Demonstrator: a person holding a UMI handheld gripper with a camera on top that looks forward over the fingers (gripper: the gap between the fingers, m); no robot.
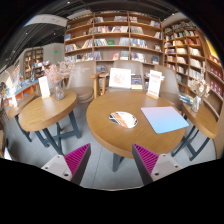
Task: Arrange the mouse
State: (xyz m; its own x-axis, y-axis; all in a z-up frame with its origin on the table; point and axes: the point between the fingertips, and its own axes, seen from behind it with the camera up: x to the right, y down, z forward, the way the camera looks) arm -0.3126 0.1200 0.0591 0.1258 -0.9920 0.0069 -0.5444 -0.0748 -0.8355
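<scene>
- The gripper was seen held wide apart, nothing between its fingers, its magenta pads facing inward at the near side.
- A round wooden worktop was seen just ahead of the fingers.
- The mouse, a small white and dark object with an orange touch, was seen lying on that worktop, beyond the fingers and roughly in line with the gap between them, well apart from both.
- A pale blue mouse pad was seen flat on the same worktop, just right of the mouse, apart from it.
- Upright display cards were seen at the worktop's far edge.
- A second round table was seen to the left.
- Bookshelves were seen filling the far wall.
</scene>
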